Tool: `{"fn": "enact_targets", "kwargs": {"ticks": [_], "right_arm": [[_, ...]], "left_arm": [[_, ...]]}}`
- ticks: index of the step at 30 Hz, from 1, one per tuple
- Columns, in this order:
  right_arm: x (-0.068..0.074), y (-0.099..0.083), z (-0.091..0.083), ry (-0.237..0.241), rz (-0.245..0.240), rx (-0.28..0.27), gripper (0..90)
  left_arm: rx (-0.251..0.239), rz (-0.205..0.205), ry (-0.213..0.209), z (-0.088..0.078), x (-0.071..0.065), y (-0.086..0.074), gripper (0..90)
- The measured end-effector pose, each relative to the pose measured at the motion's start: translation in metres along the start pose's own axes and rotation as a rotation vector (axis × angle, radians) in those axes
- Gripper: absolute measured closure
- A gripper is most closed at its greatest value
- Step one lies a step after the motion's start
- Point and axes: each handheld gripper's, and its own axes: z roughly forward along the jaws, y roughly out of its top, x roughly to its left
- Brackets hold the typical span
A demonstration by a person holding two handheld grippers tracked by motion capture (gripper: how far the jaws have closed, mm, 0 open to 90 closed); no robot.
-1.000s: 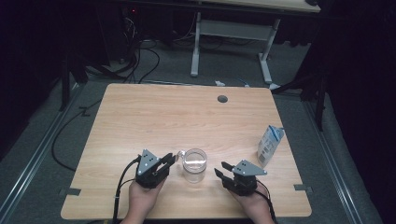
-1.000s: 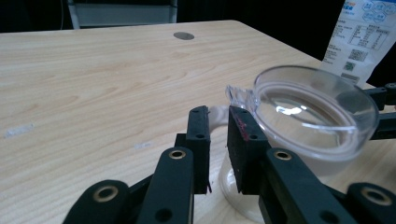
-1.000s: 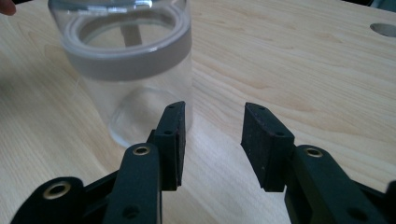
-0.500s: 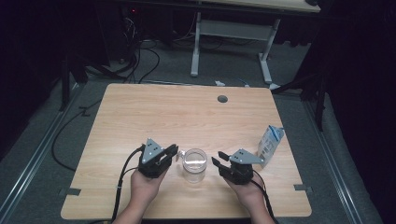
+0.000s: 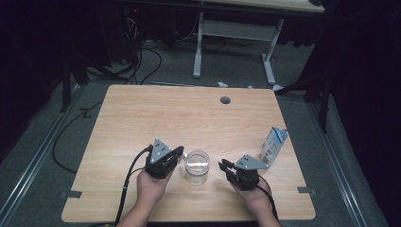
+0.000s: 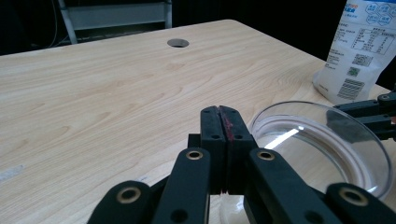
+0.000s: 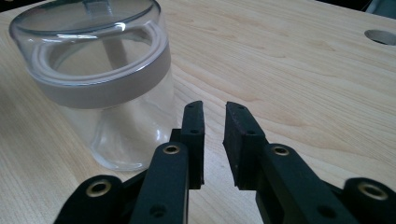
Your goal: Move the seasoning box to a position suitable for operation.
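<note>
Clear jar (image 5: 197,167) btwn left tool (image 5: 178,152), jaws together, & right tool (image 5: 222,164).

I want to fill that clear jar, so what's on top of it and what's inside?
A clear lid sits on the clear jar. Through the wall the inside looks empty; the bottom is blurred by reflections, so I can't rule out something small there.

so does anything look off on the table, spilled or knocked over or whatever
Nothing stands out. The clear jar stands upright with its lid on, empty and dry, and the milk carton stands upright near the table's right edge. No spill shows on the wood.
</note>
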Motion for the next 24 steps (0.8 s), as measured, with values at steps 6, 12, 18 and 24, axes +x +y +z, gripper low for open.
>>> {"fn": "enact_targets", "kwargs": {"ticks": [6,12,18,24], "right_arm": [[0.0017,0.0003,-0.0002,0.009,-0.008,0.005,84.2],[0.003,0.0009,-0.001,0.012,-0.016,0.003,86.2],[0.0053,0.0016,-0.0014,0.016,-0.029,-0.001,88.1],[0.0069,0.002,-0.0016,0.016,-0.045,-0.001,89.9]], "left_arm": [[-0.001,0.002,-0.005,0.0023,-0.0022,-0.001,89.8],[-0.004,0.011,0.0,0.0022,-0.0037,-0.0016,89.9],[-0.013,0.012,0.006,0.0014,-0.0036,-0.003,90.0],[-0.016,0.01,0.0,0.0012,-0.004,-0.004,90.0]]}}
